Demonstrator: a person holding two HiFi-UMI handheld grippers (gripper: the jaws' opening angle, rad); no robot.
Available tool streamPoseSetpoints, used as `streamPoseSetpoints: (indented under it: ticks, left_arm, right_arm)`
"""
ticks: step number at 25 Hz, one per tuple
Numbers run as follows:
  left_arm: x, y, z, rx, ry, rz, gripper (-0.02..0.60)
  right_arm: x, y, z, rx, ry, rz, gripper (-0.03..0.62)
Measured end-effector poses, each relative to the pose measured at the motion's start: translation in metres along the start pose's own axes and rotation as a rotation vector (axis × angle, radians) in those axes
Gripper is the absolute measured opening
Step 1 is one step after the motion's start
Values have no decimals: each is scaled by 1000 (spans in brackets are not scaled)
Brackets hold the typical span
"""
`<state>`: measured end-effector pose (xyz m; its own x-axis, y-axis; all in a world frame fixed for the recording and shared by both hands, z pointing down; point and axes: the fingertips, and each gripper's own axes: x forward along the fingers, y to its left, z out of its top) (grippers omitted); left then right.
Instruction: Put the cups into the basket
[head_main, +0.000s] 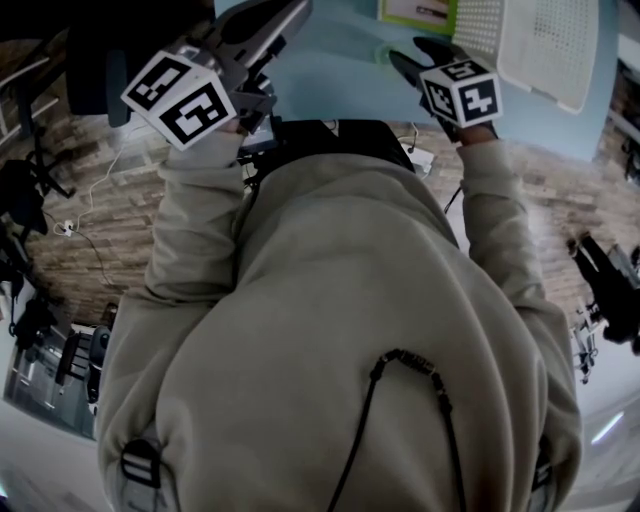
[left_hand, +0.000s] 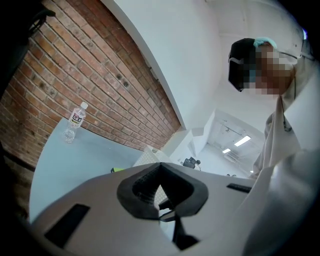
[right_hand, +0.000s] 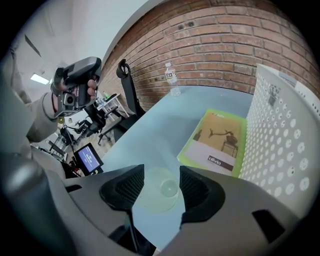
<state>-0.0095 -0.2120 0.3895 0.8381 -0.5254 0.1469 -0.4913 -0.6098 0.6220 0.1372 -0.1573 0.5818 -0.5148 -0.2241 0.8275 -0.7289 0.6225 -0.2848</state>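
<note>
A clear, pale green cup (right_hand: 159, 192) stands upright on the light blue table (right_hand: 150, 130), seen from above. My right gripper (right_hand: 161, 172) hangs over it, open, with a pad on each side of the rim and neither pressing on it. The white perforated basket (right_hand: 285, 130) stands just right of the cup, and shows in the head view (head_main: 530, 40) beyond the right gripper (head_main: 418, 55). My left gripper (left_hand: 160, 167) is held level off the table's left side, its fingertips meeting with nothing between them. It shows at the head view's upper left (head_main: 275, 25).
A green-edged book (right_hand: 217, 137) lies flat between the cup and the basket. A water bottle (right_hand: 172, 80) stands at the table's far end by the brick wall, also in the left gripper view (left_hand: 75, 122). Office chairs and equipment stand on the floor at left.
</note>
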Motion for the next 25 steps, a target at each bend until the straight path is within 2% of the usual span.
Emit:
streamPoseSetpoints:
  ticks: [6,13,25]
  left_arm:
    - [-2,7,-5,-7,1,25,-3]
    - [-3,6,-6,-51,-22,13,-3]
    - [-4,11,-12,-50,-13,35,-3]
  right_arm:
    - [11,-6,-10,4,38,3,215]
    - [29,-11,-19,-17,91,5,218]
    - [50,-32,-30,-166,191,-59,218]
